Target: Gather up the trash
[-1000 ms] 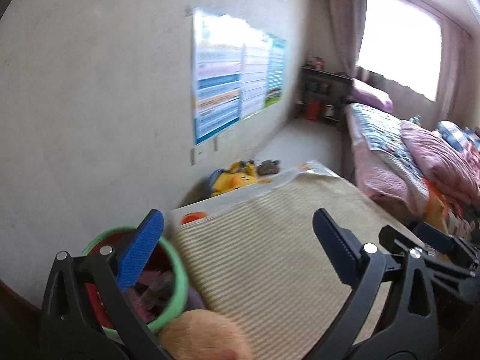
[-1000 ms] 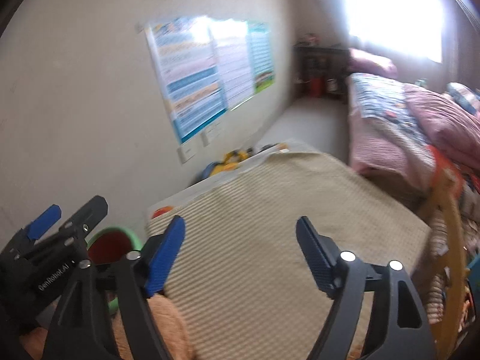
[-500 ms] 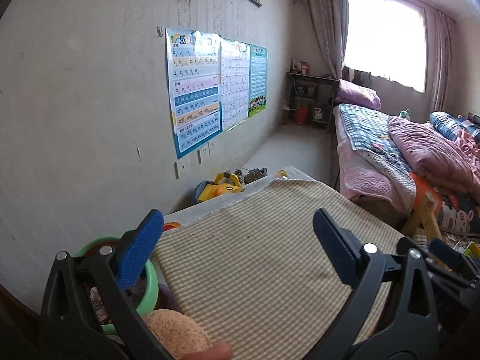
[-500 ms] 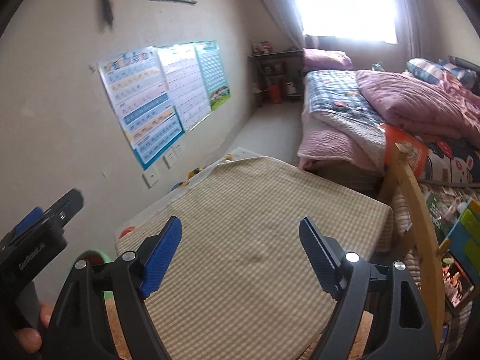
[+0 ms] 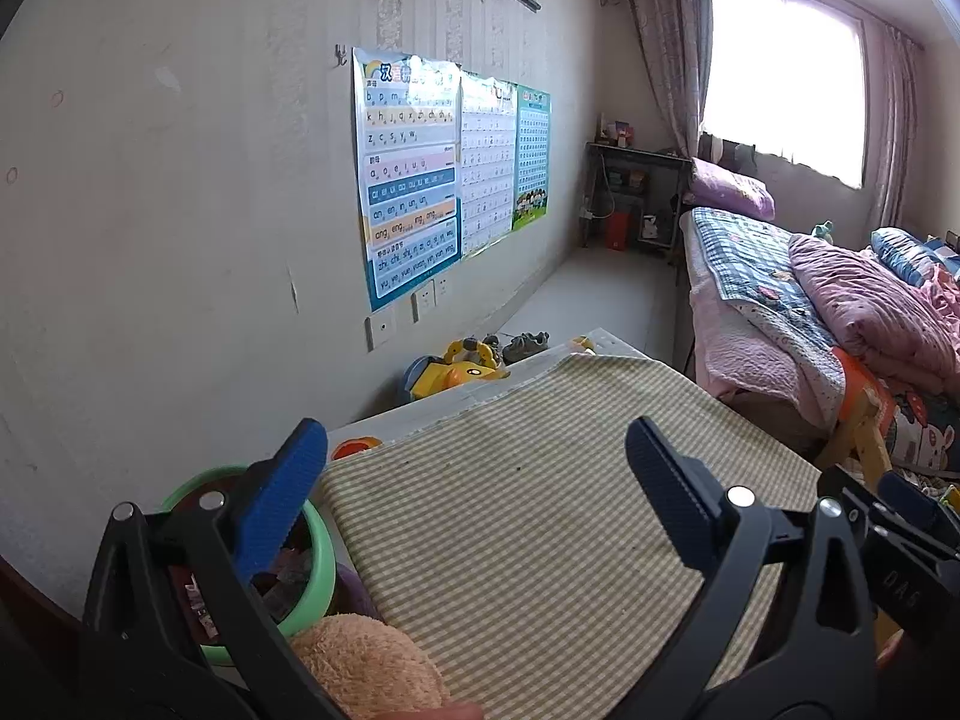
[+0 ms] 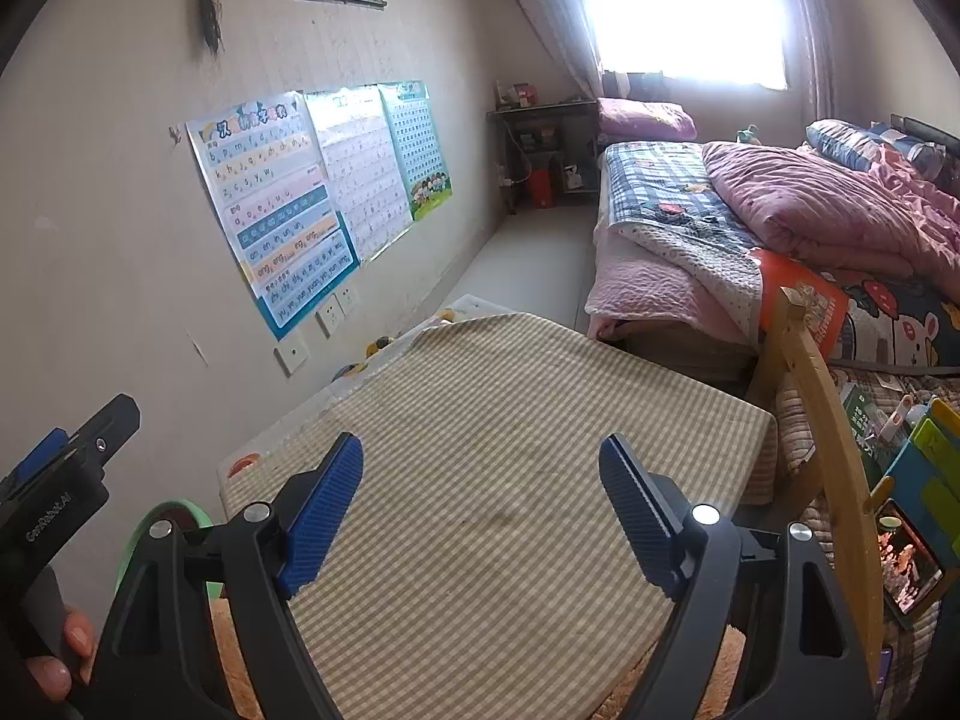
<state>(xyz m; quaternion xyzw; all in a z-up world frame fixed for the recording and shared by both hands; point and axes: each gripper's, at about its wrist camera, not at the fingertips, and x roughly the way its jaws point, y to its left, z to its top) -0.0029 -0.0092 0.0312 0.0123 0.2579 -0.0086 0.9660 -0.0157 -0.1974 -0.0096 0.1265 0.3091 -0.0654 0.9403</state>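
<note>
A green-rimmed trash bin (image 5: 318, 564) with wrappers inside stands at the left end of a table covered by a checked cloth (image 5: 540, 516). My left gripper (image 5: 474, 480) is open and empty, its left finger over the bin's rim. My right gripper (image 6: 480, 498) is open and empty above the cloth (image 6: 498, 450). The bin's rim shows at the lower left of the right wrist view (image 6: 174, 510). The left gripper's body shows there too (image 6: 60, 480). No loose trash shows on the cloth.
A fuzzy tan thing (image 5: 366, 666) lies at the table's near edge. Toys (image 5: 456, 366) lie on the floor by the wall with posters (image 5: 414, 180). A bed (image 6: 750, 228) is on the right. A wooden chair back (image 6: 822, 438) and clutter stand near the table's right.
Both grippers have tilted up and steadied; the views went from blurred and close over the table to a wider look at the room. Both jaws stayed open.
</note>
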